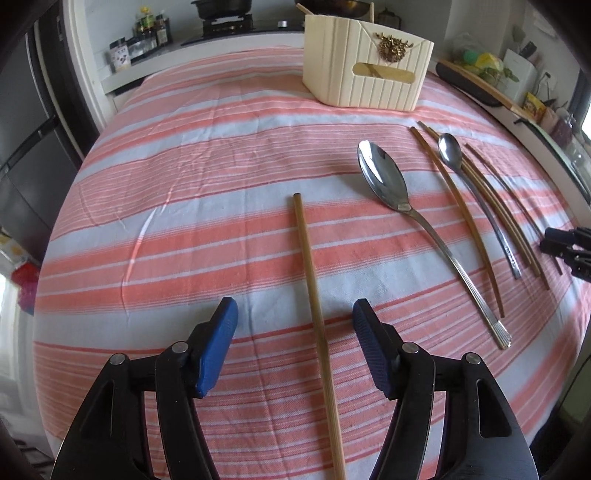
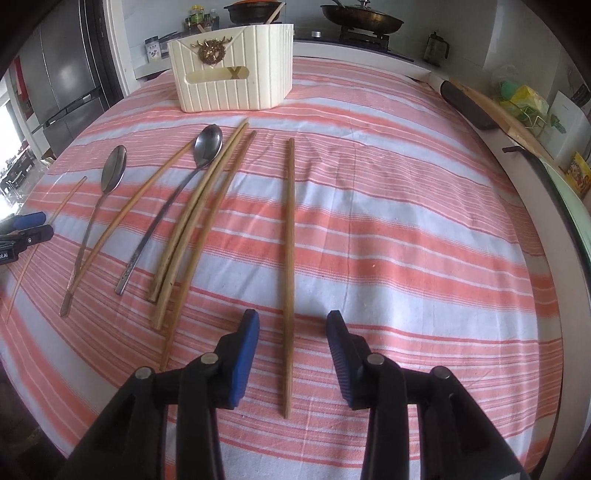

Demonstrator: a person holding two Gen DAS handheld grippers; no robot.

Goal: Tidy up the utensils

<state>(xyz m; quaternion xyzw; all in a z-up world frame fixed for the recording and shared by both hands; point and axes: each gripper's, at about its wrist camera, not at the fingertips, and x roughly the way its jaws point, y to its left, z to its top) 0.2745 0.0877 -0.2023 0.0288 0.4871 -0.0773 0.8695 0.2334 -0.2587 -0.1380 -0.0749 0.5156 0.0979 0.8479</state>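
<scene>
Chopsticks (image 2: 288, 266) and spoons (image 1: 384, 177) are lying near the cream holder (image 1: 365, 66); left gripper (image 1: 295, 314) and right gripper (image 2: 293, 325) are each gaping around a lone chopstick, gripping nothing.

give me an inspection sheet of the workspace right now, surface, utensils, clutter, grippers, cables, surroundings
Surface: striped tablecloth, slightly creased.
Job's things: cream utensil holder at far edge; two metal spoons and several wooden chopsticks lying loose; chopstick pieces already in the holder.
Clutter: nothing seen on the cloth.
Grippers: left gripper open astride a lone chopstick; right gripper open astride another chopstick.
Cables: nothing seen.
Surroundings: stove with pans, fridge, cutting board.
</scene>
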